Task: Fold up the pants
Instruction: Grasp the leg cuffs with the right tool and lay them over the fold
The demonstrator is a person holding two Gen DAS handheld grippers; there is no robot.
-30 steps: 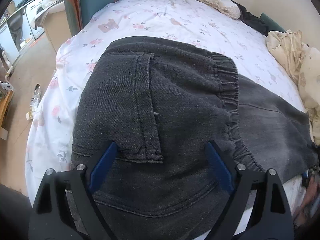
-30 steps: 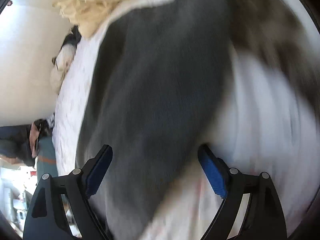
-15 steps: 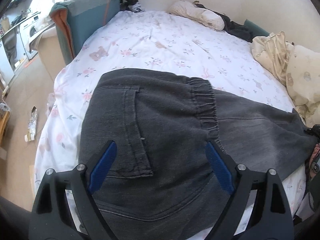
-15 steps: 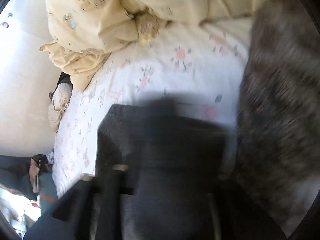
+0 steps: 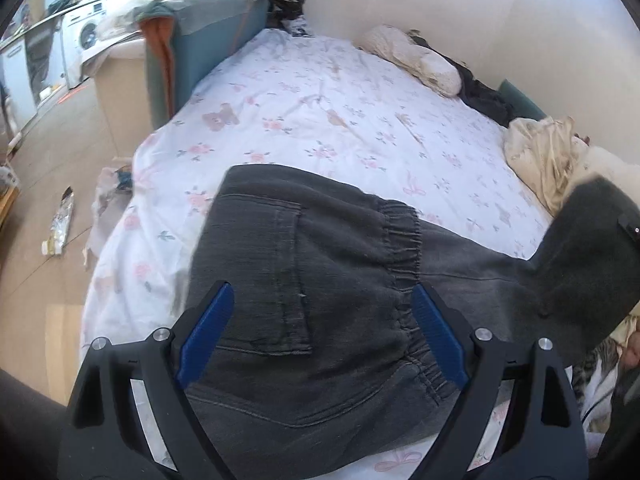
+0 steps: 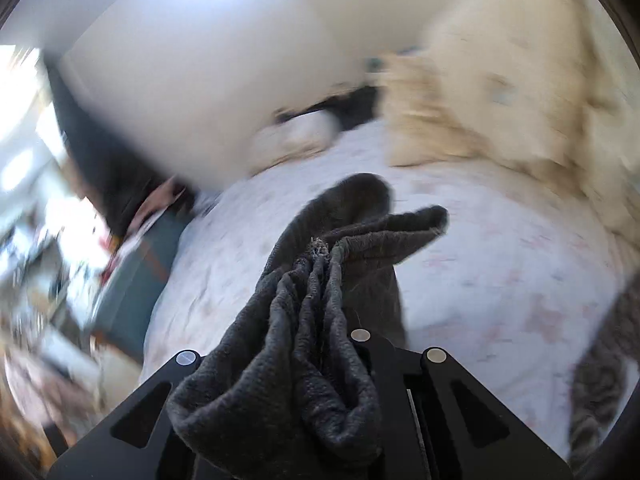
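Observation:
Dark grey pants (image 5: 320, 304) lie on the floral bed sheet (image 5: 320, 120), waistband and back pocket toward me. My left gripper (image 5: 320, 336) is open and hovers above the seat of the pants, blue pads apart. My right gripper (image 6: 320, 320) is shut on the bunched leg end of the pants (image 6: 312, 304) and holds it up above the bed. In the left wrist view that raised leg end (image 5: 588, 248) stands up at the right edge.
A cream blanket (image 5: 548, 156) and a pillow (image 5: 416, 60) lie along the wall side of the bed. A teal headboard (image 5: 208, 48) stands at the far left. Litter (image 5: 60, 220) lies on the floor. A tabby cat (image 6: 600, 380) is at the right.
My right gripper has shut on the pants' leg end and lifted it off the bed. My left gripper has risen and drawn back from the pants, still open.

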